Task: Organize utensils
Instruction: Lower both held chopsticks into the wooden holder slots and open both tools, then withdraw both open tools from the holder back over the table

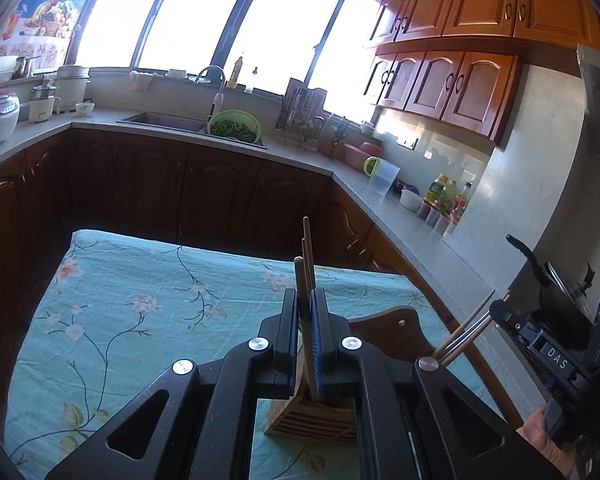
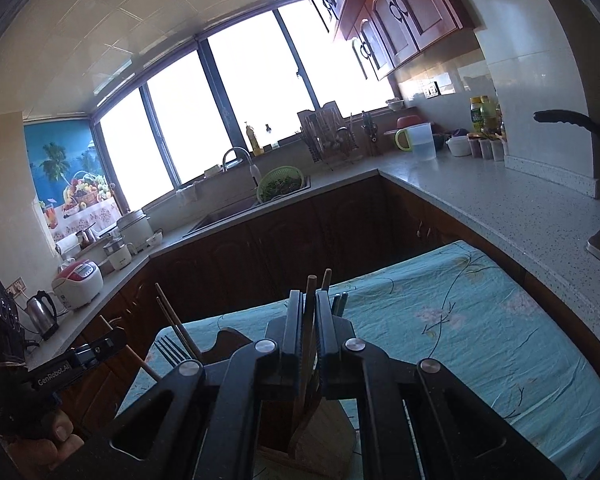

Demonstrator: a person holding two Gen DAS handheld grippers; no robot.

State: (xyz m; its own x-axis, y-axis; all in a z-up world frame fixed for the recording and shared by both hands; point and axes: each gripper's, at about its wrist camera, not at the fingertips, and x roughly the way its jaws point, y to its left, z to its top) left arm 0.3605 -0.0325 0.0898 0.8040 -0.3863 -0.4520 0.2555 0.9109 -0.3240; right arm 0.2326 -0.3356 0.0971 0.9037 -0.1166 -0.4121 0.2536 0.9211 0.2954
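A wooden utensil holder [image 1: 312,416] stands on the floral blue tablecloth [image 1: 140,300], right below both grippers; it also shows in the right wrist view [image 2: 320,428]. My left gripper [image 1: 306,300] is shut on wooden chopsticks [image 1: 306,248] that stand upright with their lower ends in the holder. My right gripper [image 2: 309,300] is shut on other wooden chopsticks [image 2: 311,284], also upright over the holder. A fork [image 2: 172,350] and more sticks lean out of the holder's left side. The right gripper's body shows at the left view's right edge [image 1: 500,312].
The holder's dark wooden back panel [image 1: 396,324] rises behind it. A grey L-shaped counter [image 1: 380,196] with a sink, a green colander [image 1: 234,126], a jug, bottles and a dish rack runs behind the table. A black pan handle [image 1: 524,252] juts out at the right.
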